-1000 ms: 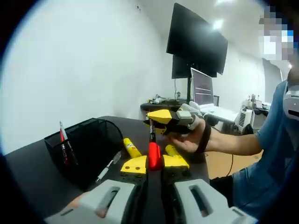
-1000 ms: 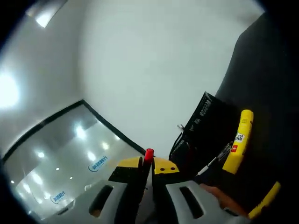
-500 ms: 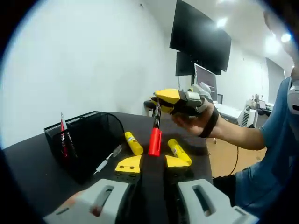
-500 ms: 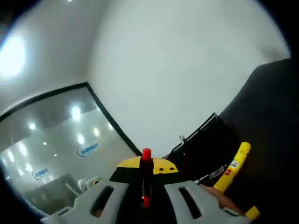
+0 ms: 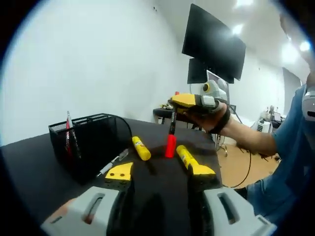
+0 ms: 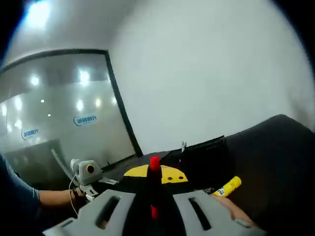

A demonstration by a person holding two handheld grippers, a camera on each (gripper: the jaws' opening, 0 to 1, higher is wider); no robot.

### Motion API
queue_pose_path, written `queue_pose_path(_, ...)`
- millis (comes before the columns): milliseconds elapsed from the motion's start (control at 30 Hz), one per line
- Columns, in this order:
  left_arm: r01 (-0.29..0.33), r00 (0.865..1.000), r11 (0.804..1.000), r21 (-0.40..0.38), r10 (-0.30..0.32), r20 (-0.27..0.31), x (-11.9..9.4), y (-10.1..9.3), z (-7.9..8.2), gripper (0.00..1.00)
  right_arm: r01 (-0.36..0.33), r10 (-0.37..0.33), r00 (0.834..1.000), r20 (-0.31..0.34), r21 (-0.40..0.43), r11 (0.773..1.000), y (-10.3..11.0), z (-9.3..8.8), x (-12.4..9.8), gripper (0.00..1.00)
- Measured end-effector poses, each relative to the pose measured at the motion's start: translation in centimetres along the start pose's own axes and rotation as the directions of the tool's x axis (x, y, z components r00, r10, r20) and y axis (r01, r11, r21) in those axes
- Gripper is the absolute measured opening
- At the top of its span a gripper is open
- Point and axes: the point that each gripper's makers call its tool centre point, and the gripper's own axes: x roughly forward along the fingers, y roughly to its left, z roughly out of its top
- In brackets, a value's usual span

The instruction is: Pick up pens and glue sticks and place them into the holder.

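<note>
Two glue sticks lie on the black table (image 5: 29, 167) in the left gripper view; going from the left of that frame, a black mesh holder (image 5: 88, 142) stands at centre left with a red pen (image 5: 67, 135) upright inside it; just right of the holder's foot lies a slim silver-and-black pen (image 5: 112, 163); next comes the first yellow glue stick (image 5: 141, 148), then the second glue stick (image 5: 186, 158) right of centre, both flat on the table and apart from each other. The left gripper (image 5: 160, 174) rises from the bottom edge with its yellow-tipped jaws spread wide and nothing between them. Above the gap between the sticks, right of centre, the right gripper (image 5: 183, 101) hangs in a person's hand (image 5: 209, 118), clamped on a red-capped marker (image 5: 171, 136) that points down, clear of the table. A dark monitor (image 5: 212, 44) sits at upper right.

In the right gripper view, the left gripper (image 6: 84, 173) shows at lower left; the right gripper (image 6: 154, 174) at bottom centre has its jaws closed narrow on the marker (image 6: 154, 163); behind it the holder (image 6: 204, 157) stands right of centre, with a glue stick (image 6: 227, 186) on the table (image 6: 275, 162) at lower right.
</note>
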Motion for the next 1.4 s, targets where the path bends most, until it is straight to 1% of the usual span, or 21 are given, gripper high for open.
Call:
queue_pose_path(100, -0.024, 1.0, 1.0, -0.02, 0.025, 0.018, -0.1, 0.2, -0.4, 0.45, -0.014, 0.014, 1.0, -0.014, -0.023, 1.0, 0.2, 0.2, -0.3, 0.04)
queue_pose_path(167, -0.043, 0.997, 0.998, -0.045, 0.045, 0.054, -0.2, 0.3, -0.6, 0.48, -0.023, 0.023, 1.0, -0.015, -0.023, 0.999, 0.3, 0.5, -0.6, 0.04)
queue_pose_path(267, -0.047, 0.995, 0.996, -0.072, 0.053, 0.082, 0.1, 0.1, -1.3, 0.59, -0.017, 0.015, 0.999, -0.031, -0.059, 0.998, 0.1, 0.6, -0.9, 0.04)
queue_pose_path(400, -0.067, 0.994, 0.994, -0.082, 0.074, 0.078, 0.5, 0.1, -2.4, 0.69, -0.007, 0.003, 0.999, -0.039, -0.086, 0.996, -0.2, 0.9, -1.3, 0.04)
queue_pose_path(433, -0.07, 0.994, 0.994, -0.083, 0.076, 0.075, 0.5, 0.8, -2.6, 0.7, -0.006, 0.003, 0.999, -0.04, -0.091, 0.996, -0.2, 1.0, -1.4, 0.04)
queue_pose_path(533, -0.073, 0.994, 0.993, -0.091, 0.08, 0.077, 0.6, 1.1, -3.0, 0.7, 0.0, -0.004, 0.999, -0.038, -0.098, 0.995, -0.5, 1.1, -1.6, 0.04)
queue_pose_path(633, -0.074, 0.993, 0.991, -0.115, 0.084, 0.084, 0.7, 1.6, -3.6, 0.7, 0.003, -0.006, 0.999, -0.032, -0.094, 0.996, -0.6, 1.4, -1.6, 0.04)
queue_pose_path(700, -0.077, 0.992, 0.991, -0.107, 0.086, 0.089, 0.6, 1.6, -3.5, 0.7, 0.003, -0.006, 0.999, -0.034, -0.106, 0.994, -0.5, 1.5, -1.6, 0.04)
queue_pose_path(733, -0.073, 0.991, 0.991, -0.116, 0.086, 0.107, 0.5, 1.6, -3.3, 0.7, 0.002, -0.006, 0.999, -0.035, -0.111, 0.994, -0.5, 1.5, -1.6, 0.04)
queue_pose_path(867, -0.079, 0.991, 0.99, -0.116, 0.091, 0.102, 0.5, 1.9, -3.5, 0.69, 0.006, -0.009, 1.0, -0.026, -0.122, 0.992, -0.2, 1.7, -1.7, 0.04)
queue_pose_path(967, -0.079, 0.989, 0.99, -0.114, 0.092, 0.115, 0.4, 1.9, -3.4, 0.7, 0.007, -0.011, 1.0, -0.024, -0.129, 0.992, -0.1, 1.8, -1.7, 0.04)
queue_pose_path(1000, -0.084, 0.988, 0.99, -0.114, 0.098, 0.122, 0.3, 2.1, -3.2, 0.7, 0.009, -0.013, 1.0, -0.026, -0.131, 0.991, -0.8, 2.0, -1.4, 0.04)
queue_pose_path(1067, -0.096, 0.982, 0.987, -0.129, 0.115, 0.15, 0.0, 2.5, -2.8, 0.7, 0.011, -0.016, 0.999, -0.032, -0.144, 0.99, -1.1, 2.1, -1.3, 0.04)
queue_pose_path(1167, -0.104, 0.978, 0.986, -0.134, 0.126, 0.168, -0.2, 2.8, -2.5, 0.71, 0.014, -0.02, 0.999, -0.039, -0.159, 0.987, -1.7, 2.5, -0.9, 0.04)
queue_pose_path(1267, -0.106, 0.977, 0.986, -0.128, 0.127, 0.173, -0.2, 2.8, -2.4, 0.73, 0.015, -0.025, 0.998, -0.051, -0.173, 0.985, -2.3, 2.8, -0.6, 0.04)
queue_pose_path(1400, -0.103, 0.982, 0.989, -0.102, 0.117, 0.151, 0.1, 2.6, -2.8, 0.74, 0.021, -0.034, 0.997, -0.065, -0.197, 0.98, -2.9, 3.3, -0.1, 0.04)
